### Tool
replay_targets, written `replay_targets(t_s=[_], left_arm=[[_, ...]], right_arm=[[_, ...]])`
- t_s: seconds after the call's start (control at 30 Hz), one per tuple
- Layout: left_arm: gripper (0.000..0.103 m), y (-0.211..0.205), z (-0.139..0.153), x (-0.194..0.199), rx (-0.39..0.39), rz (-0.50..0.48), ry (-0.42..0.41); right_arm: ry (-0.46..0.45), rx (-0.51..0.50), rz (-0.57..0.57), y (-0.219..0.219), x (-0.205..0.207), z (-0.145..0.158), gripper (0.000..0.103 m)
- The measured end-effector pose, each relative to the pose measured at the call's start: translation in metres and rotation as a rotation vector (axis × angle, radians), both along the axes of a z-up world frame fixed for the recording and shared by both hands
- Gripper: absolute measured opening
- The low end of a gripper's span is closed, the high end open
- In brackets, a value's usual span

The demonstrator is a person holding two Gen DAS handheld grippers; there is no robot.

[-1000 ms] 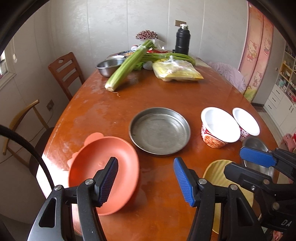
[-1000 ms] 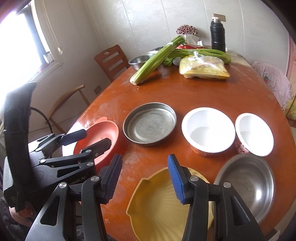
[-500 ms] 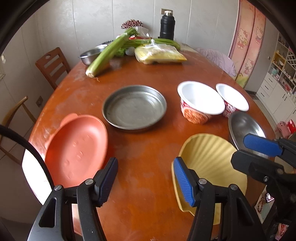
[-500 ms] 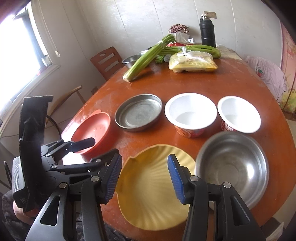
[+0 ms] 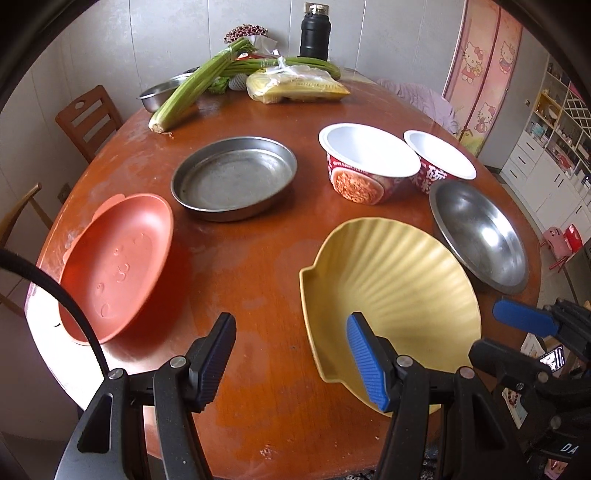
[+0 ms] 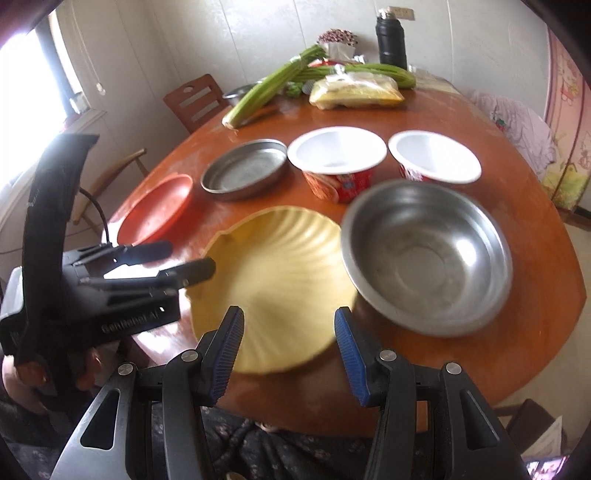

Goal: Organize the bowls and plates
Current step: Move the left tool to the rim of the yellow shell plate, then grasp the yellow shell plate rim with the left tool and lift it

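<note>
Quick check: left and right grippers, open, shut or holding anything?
Left gripper: open, holding nothing, above the table.
Right gripper: open, holding nothing, over the yellow shell plate.

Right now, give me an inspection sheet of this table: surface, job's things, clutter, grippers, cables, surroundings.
Surface: round wooden table, worn finish, pale patches.
Job's things: orange plate, flat metal pan, yellow shell plate, steel bowl, two empty noodle cups; all apart, none stacked.
Clutter: celery, bagged food, black flask, another steel bowl at the far edge.
Grippers: left gripper open, empty, over the yellow plate's near left rim; right gripper open, empty, over its near edge.
Cables: black cable across the orange plate's view.
Surroundings: wooden chairs, white shelving, tiled wall.
</note>
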State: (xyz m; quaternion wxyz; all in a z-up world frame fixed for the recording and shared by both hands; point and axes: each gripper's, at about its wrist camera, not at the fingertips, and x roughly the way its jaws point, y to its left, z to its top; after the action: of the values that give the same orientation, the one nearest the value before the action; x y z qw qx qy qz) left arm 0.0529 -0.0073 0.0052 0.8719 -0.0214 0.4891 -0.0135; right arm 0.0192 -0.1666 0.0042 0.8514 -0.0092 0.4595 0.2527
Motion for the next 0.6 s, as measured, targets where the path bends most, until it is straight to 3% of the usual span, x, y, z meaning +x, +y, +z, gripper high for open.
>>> replay_targets(t_s=[0.6], left_arm=[[0.062,-0.008,-0.018,0.002,-0.01,-0.011,0.035]], right_arm=[[0.008,-0.079,-0.038,0.004,0.021,-0.03,0.051]])
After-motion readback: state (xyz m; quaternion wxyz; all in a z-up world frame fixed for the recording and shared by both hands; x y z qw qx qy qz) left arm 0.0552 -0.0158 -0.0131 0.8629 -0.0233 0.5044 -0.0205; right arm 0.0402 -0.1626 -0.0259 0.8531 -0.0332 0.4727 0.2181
